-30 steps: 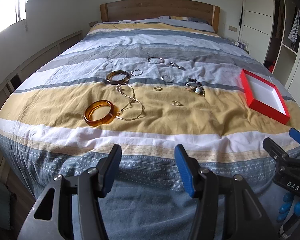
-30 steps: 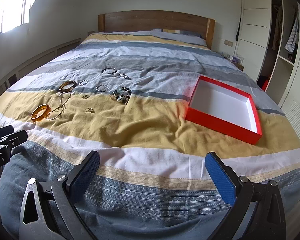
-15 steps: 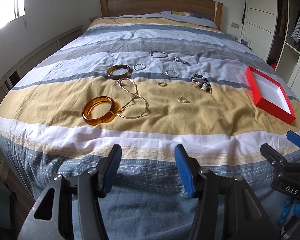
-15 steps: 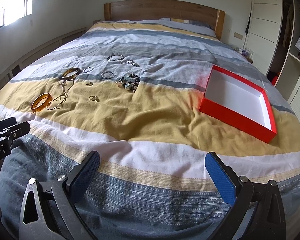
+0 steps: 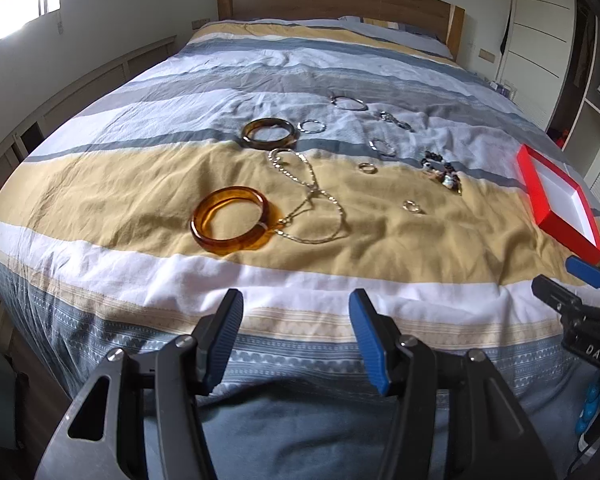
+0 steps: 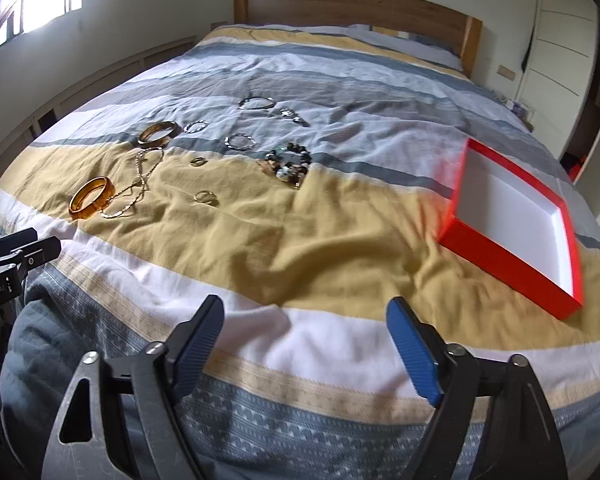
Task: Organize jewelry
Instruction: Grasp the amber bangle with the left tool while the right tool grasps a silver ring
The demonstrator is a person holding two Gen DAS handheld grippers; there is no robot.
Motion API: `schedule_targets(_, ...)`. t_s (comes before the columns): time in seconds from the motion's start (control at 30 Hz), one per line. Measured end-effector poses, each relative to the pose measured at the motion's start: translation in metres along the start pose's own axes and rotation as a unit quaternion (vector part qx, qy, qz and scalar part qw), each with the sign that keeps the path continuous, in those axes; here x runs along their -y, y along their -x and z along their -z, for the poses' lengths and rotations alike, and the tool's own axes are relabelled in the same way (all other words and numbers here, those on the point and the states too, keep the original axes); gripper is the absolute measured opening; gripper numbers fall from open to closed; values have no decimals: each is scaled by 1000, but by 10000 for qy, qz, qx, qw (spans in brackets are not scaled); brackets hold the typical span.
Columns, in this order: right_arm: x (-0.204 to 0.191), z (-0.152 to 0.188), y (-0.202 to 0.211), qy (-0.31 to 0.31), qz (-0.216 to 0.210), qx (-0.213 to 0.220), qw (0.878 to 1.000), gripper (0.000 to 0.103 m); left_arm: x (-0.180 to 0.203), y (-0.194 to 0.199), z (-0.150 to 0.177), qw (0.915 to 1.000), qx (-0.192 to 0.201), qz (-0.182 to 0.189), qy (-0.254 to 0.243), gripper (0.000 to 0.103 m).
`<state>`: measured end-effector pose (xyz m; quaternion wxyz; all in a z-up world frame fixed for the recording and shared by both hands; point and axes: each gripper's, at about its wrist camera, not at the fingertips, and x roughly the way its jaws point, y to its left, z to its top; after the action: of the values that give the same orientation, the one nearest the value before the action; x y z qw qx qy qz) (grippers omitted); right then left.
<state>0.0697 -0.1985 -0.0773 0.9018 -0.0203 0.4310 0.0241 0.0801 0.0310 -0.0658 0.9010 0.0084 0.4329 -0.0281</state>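
Note:
Jewelry lies spread on the striped bed cover. An amber bangle (image 5: 231, 223) sits nearest, with a gold chain necklace (image 5: 311, 200) beside it. Behind are a dark brown bangle (image 5: 269, 132), several small rings and silver bracelets, and a beaded bracelet (image 5: 442, 170). An empty red box with a white inside (image 6: 512, 216) lies at the right. My left gripper (image 5: 296, 334) is open and empty, short of the amber bangle. My right gripper (image 6: 306, 350) is open and empty at the bed's foot, left of the box.
The wooden headboard (image 5: 340, 0) and pillows are at the far end. A white wardrobe with open shelves (image 5: 580, 60) stands to the right. A low wooden ledge (image 5: 80, 92) runs along the left wall under a window.
Both grippers have moved forward and closer to the bed; the jewelry and box appear larger. The right gripper's jaws have narrowed somewhat. Nothing on the bed has moved.

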Motion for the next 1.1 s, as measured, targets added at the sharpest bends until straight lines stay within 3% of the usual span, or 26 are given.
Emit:
schedule_targets(0.27,-16,-33,-32,38,-691,-204,9974,44,-41,-21,-15,9993,-48,-112,345,52)
schedule_targets(0.6,-43,-67,-77,121,-1241,-361,9915,40,-98,-58,-51,9945,-174,-81,1026,52)
schedule_targets(0.73,-52,-78,-95,112,-1402,-439,9891,40,-105,-79,-63,9933,-324,-55,1112,49)
schedule_targets(0.9,-62,-84,-115,180,-1482,-564,9872,39,-106,-105,-61,9910,-667,15,1158,34)
schedule_targets(1.1,-64,-85,-134,120,-1452,-682,9870,40,-103,-119,-56,9911,-792,-58,1071,33)
